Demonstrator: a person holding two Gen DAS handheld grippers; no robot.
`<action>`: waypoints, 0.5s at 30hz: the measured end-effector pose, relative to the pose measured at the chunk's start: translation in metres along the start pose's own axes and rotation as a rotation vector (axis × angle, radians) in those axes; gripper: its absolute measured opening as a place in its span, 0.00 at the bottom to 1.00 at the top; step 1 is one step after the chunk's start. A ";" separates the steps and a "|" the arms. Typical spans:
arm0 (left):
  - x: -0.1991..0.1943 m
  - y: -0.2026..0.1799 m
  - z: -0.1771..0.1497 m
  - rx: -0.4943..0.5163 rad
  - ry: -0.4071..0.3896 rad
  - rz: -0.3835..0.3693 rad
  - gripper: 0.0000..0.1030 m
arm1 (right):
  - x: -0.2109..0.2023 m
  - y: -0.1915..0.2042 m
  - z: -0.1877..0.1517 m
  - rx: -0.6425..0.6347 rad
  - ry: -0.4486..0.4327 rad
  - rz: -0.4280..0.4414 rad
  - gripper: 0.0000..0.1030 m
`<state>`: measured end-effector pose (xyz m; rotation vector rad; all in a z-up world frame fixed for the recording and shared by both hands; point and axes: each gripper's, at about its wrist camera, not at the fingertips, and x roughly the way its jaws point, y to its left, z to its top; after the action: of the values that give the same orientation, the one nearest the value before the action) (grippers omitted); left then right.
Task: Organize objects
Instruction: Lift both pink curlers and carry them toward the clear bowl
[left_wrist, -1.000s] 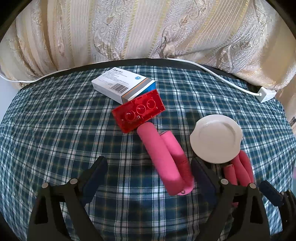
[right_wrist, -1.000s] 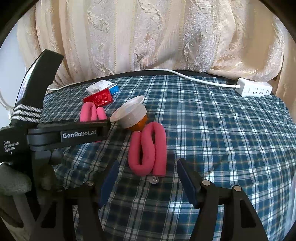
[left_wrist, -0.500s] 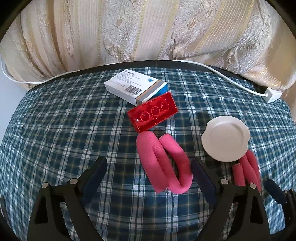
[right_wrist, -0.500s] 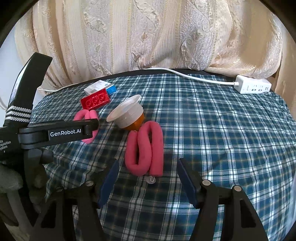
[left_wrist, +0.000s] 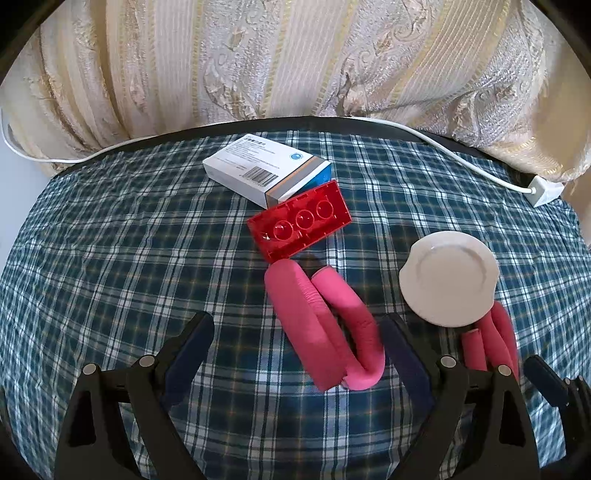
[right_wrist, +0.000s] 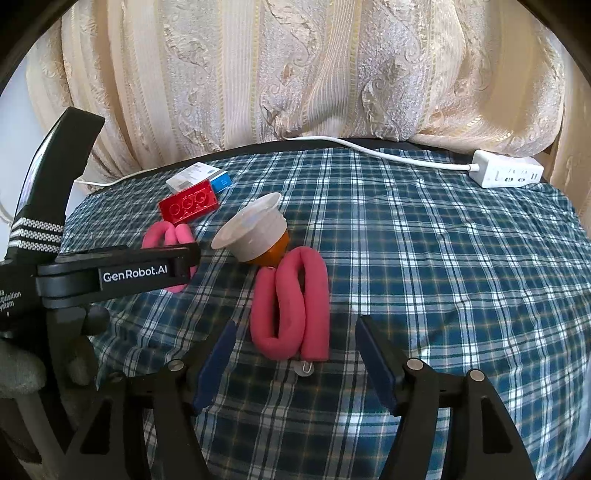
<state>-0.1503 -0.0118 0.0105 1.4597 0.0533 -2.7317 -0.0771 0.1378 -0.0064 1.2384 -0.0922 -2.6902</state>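
On the checked tablecloth lies a folded pink foam roller (left_wrist: 325, 325), between the fingers of my open left gripper (left_wrist: 295, 350) and closer to the right finger. Beyond it sit a red brick (left_wrist: 299, 225) and a white medicine box (left_wrist: 266, 170). A white-lidded orange jar (right_wrist: 255, 236) leans on a second pink roller (right_wrist: 291, 306). That roller lies just ahead of my right gripper (right_wrist: 297, 363), whose jaws are opening with nothing pressed between them. The left gripper's body (right_wrist: 110, 273) hides part of the first roller (right_wrist: 166, 240) in the right wrist view.
A white power strip (right_wrist: 506, 173) with its cable (right_wrist: 369, 151) lies at the table's far right edge. A cream patterned curtain (right_wrist: 295, 74) hangs behind the table. A gloved hand (right_wrist: 22, 362) holds the left gripper at lower left.
In the left wrist view the pink roller has shifted slightly and now shows a wider U shape, and the brick and box sit further right. The right gripper's fingers stand a little wider.
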 end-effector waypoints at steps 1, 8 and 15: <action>0.001 0.000 0.000 0.001 0.001 -0.001 0.92 | 0.001 0.000 0.001 0.002 0.003 0.000 0.69; 0.015 0.002 0.000 -0.009 0.017 -0.002 0.95 | 0.006 -0.002 0.001 0.014 0.025 -0.012 0.69; 0.011 0.010 -0.002 -0.011 -0.003 -0.007 0.92 | 0.010 0.003 0.003 -0.014 0.036 -0.047 0.69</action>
<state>-0.1544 -0.0218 0.0004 1.4549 0.0740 -2.7348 -0.0853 0.1333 -0.0116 1.3002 -0.0401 -2.7024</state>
